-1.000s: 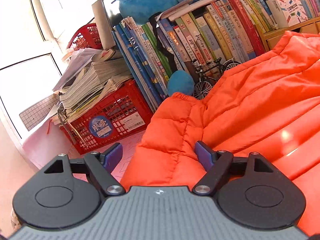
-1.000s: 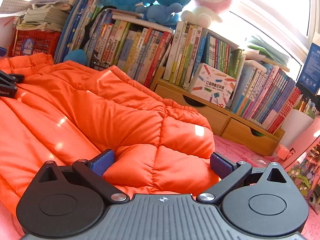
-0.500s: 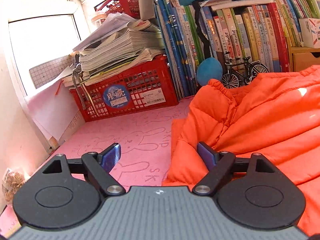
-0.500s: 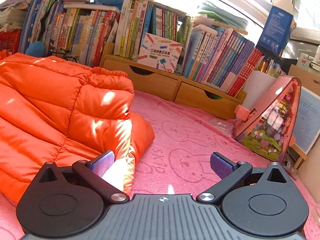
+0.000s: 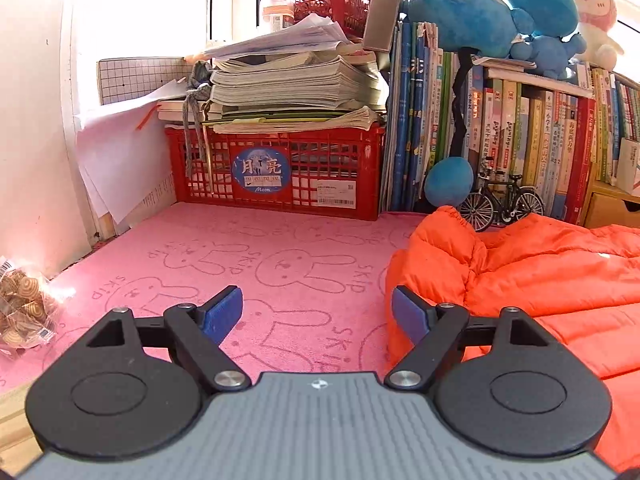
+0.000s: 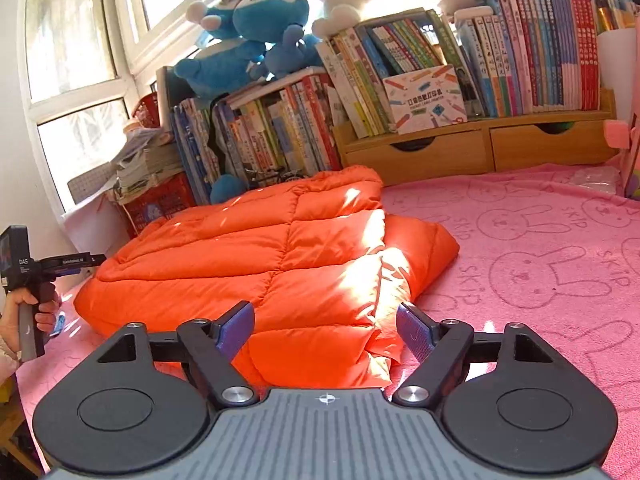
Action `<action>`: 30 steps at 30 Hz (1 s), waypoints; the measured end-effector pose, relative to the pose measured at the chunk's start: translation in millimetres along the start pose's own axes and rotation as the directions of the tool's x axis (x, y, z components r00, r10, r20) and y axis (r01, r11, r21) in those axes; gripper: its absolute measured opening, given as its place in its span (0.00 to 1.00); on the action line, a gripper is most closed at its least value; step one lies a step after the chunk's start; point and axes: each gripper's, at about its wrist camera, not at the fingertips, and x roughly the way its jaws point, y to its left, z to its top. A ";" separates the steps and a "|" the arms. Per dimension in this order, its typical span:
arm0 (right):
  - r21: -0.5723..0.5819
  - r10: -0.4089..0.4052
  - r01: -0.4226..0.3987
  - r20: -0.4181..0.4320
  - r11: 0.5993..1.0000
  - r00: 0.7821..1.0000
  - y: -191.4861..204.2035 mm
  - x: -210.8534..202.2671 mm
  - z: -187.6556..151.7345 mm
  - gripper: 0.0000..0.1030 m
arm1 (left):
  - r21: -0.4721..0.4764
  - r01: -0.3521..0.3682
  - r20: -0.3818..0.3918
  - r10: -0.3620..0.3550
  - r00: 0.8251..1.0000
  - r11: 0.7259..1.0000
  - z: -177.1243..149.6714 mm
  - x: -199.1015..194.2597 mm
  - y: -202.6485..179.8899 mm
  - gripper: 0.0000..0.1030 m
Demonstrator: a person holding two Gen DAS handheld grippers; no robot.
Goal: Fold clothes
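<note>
Left wrist view: the left gripper (image 5: 318, 312) hangs over a pink rabbit-print cloth (image 5: 248, 256) covering the table, its blue-padded fingers (image 5: 224, 312) set well apart with only cloth between them. An orange puffer jacket (image 5: 540, 276) lies on the right side of the table, its near left edge just beside the right-hand finger; whether the two touch cannot be told. At the far side a red crate (image 5: 276, 172) carries a stack of papers (image 5: 292, 84), with a row of upright books (image 5: 520, 148) to its right, a small model bicycle (image 5: 500, 200) in front of them and blue plush toys (image 5: 496, 8) on top. A bag of snacks (image 5: 24, 312) sits at the near left edge.

Right wrist view: the right gripper (image 6: 326, 330) points at the jacket (image 6: 260, 256), which lies folded in a thick bundle at the middle left of the table. Its fingers (image 6: 236, 328) are closing, yet their pads stand clear of the fabric, the jacket's near corner lying between and beyond them. Bare pink cloth (image 6: 540, 248) spreads to the right. A wooden shelf with drawers (image 6: 480, 148) holds books along the far side. At the far left, a hand (image 6: 30, 312) grips the handle of the left gripper (image 6: 76, 262), near the jacket's left edge.
</note>
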 end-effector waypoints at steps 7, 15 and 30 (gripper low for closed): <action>0.119 0.090 -0.079 -0.084 0.990 0.992 -10.0 21.7 0.2 0.44 | -0.069 0.154 -0.030 -0.156 0.987 0.986 -8.3 -11.3 19.9 0.80; 0.119 0.315 -0.296 -0.202 0.948 0.927 -14.4 -0.5 -7.9 0.36 | -0.007 0.452 -0.109 -0.450 0.887 0.892 -6.3 -12.9 45.7 0.84; 0.165 0.310 -0.286 -0.150 0.944 0.939 5.0 40.1 0.4 0.52 | -0.048 0.663 -0.238 -0.653 0.719 0.747 -10.0 23.7 40.4 0.86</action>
